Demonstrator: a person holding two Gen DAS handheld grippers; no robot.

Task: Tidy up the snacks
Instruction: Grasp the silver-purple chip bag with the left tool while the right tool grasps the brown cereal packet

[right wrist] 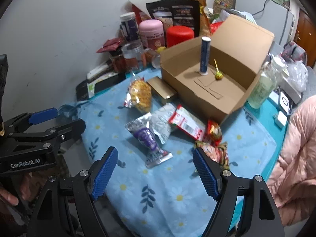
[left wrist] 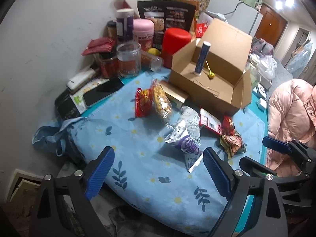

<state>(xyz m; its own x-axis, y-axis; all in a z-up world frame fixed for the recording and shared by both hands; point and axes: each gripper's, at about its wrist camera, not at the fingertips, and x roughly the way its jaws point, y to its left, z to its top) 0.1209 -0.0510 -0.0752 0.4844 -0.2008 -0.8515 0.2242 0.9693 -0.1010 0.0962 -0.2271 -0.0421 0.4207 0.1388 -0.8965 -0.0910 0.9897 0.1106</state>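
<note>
An open cardboard box (left wrist: 217, 96) (right wrist: 197, 96) stands on the blue flowered cloth (left wrist: 148, 177) (right wrist: 158, 193). Inside it are an upright blue tube (left wrist: 201, 59) (right wrist: 204, 57) and a lollipop (left wrist: 211, 75) (right wrist: 218, 75). Loose snacks lie in front of the box: a purple-silver packet (left wrist: 185, 144) (right wrist: 148, 136), a yellow bag (left wrist: 161, 100) (right wrist: 140, 94), a red packet (left wrist: 143, 102), a red-white packet (left wrist: 210, 123) (right wrist: 187, 124) and a crumpled wrapper (left wrist: 232, 142) (right wrist: 217, 152). My left gripper (left wrist: 158, 169) (right wrist: 61, 119) is open and empty, just short of the purple packet. My right gripper (right wrist: 155, 174) (left wrist: 264, 154) is open and empty too.
Jars and canisters (left wrist: 144, 33) (right wrist: 152, 31) crowd the back by the wall, with a phone (left wrist: 102, 93) at the left. A gold box (left wrist: 175, 94) (right wrist: 162, 90) touches the carton. A green bottle (right wrist: 260, 90) stands to its right. A person's pink jacket (left wrist: 292, 114) (right wrist: 296, 158) fills the right side.
</note>
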